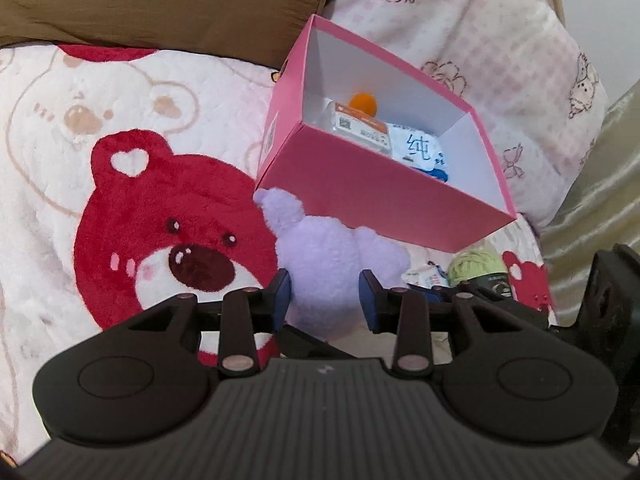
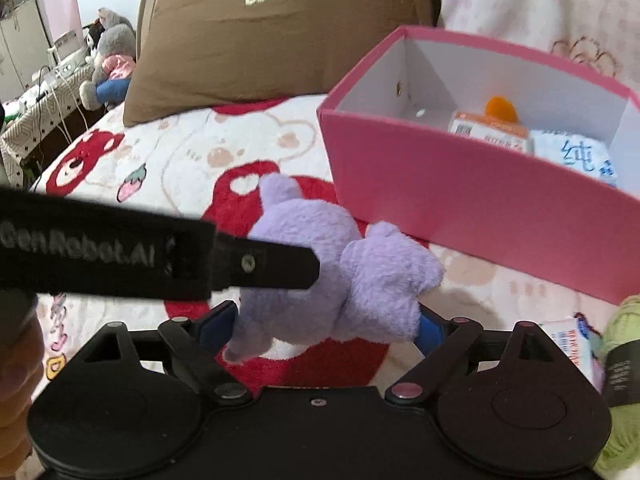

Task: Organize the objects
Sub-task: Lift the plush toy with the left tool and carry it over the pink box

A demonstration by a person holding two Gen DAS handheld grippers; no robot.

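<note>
On the bear blanket (image 1: 80, 152), beside the pink box (image 1: 372, 196) already holding packets, the purple plush toy (image 2: 320, 276) is clamped by the left gripper (image 1: 325, 292) and straddled by the wide right gripper (image 2: 320, 330), with yarn (image 1: 474, 264) left.

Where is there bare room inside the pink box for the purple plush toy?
The pink box is bare at its left end, between the left wall and the orange-and-white packet. Its right end is crowded: that packet, an orange ball and a white-and-blue pack. The purple plush toy is just in front of the box.
</note>
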